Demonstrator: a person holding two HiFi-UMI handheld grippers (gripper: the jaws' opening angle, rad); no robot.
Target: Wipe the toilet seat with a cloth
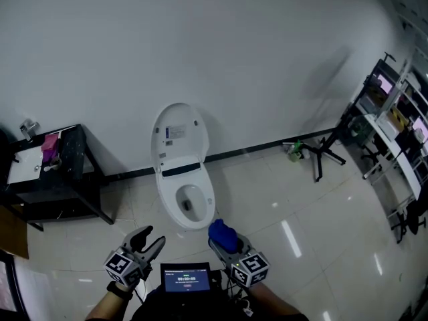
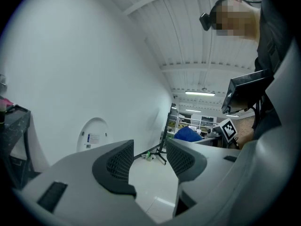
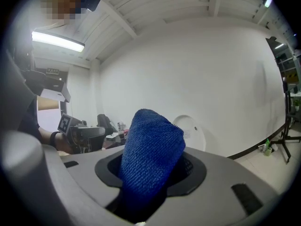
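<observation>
White wall (image 1: 254, 59) fills the top half of the head view; glossy tiled floor (image 1: 321, 219) below it, w/ a dark skirting strip where they meet. Far R: metal shelving (image 1: 394, 126) w/ mixed stuff, too small to ID. Far L: black counter (image 1: 73, 159) against the wall, white basin top (image 1: 23, 164) and sth pink (image 1: 49, 146) on it.

Toilet (image 1: 182, 179) stands centre, back to the wall. Lid (image 1: 179, 132) is upright, seat (image 1: 208, 206) is down over the bowl. Black tripod stand (image 1: 324, 154) on the floor to the R of it, small green bottle (image 1: 294, 151) just beside the tripod's foot.

Small screen (image 1: 186, 277) at the bottom edge, btwn the two claws.

L claw (image 2: 149, 157): pads well apart, nothing btwn them, only floor seen thru the gap.

R claw (image 3: 150, 173): pads pressed onto a blue cloth (image 3: 150, 154), which sticks up out of the grip in a rounded wad. In the head view the cloth sits just off the front of the bowl, R of centre, not touching the seat.
</observation>
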